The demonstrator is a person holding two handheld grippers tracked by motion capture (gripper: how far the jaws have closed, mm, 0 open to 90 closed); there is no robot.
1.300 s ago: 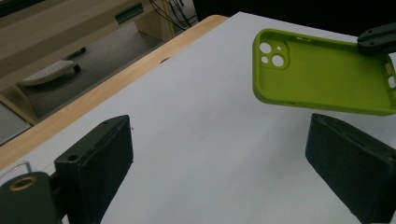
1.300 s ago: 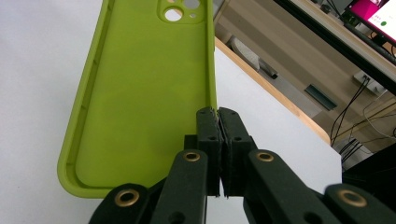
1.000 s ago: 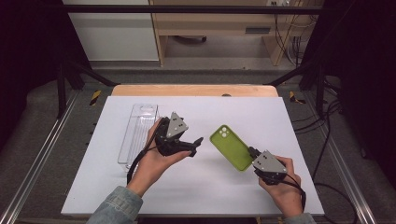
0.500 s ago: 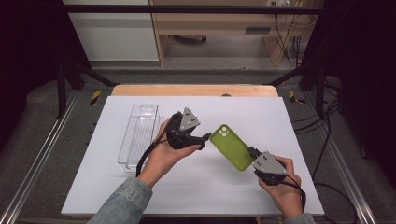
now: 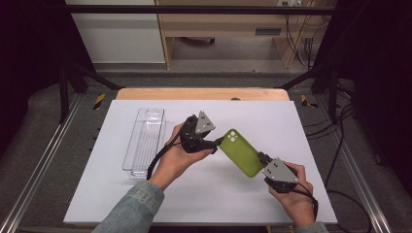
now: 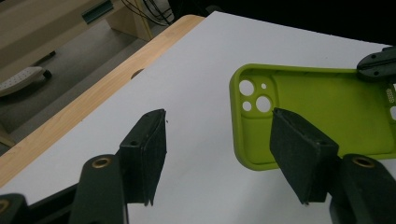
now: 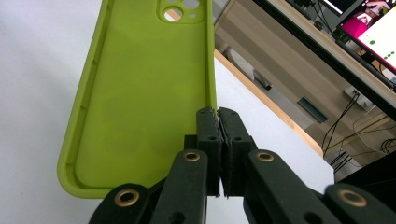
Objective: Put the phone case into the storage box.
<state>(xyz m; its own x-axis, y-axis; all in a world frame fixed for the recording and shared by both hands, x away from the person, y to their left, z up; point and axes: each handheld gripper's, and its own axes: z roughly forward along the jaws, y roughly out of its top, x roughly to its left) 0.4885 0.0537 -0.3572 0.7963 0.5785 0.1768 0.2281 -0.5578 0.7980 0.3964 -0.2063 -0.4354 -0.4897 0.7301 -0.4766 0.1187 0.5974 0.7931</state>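
Observation:
A lime-green phone case (image 5: 241, 152) is held tilted above the white table, its hollow side showing in the left gripper view (image 6: 322, 107). My right gripper (image 5: 261, 158) is shut on one long rim of the case near its lower end (image 7: 218, 114). My left gripper (image 5: 217, 142) is at the case's camera-hole end. Its jaws have just been closing but still stand apart (image 6: 218, 119), and nothing is pressed between them. The case's near edge lies just beyond the right-hand pad (image 6: 299, 149), with no touch that I can see.
A clear plastic box (image 5: 145, 141) lies lengthwise on the left part of the white table top (image 5: 121, 194). A wooden strip (image 5: 199, 93) runs along the far edge. Metal rails flank the table, and cables hang at the right.
My left gripper has moved right, from beside the clear box to the case's camera end, and its jaws are narrower. The right gripper and the case have stayed put.

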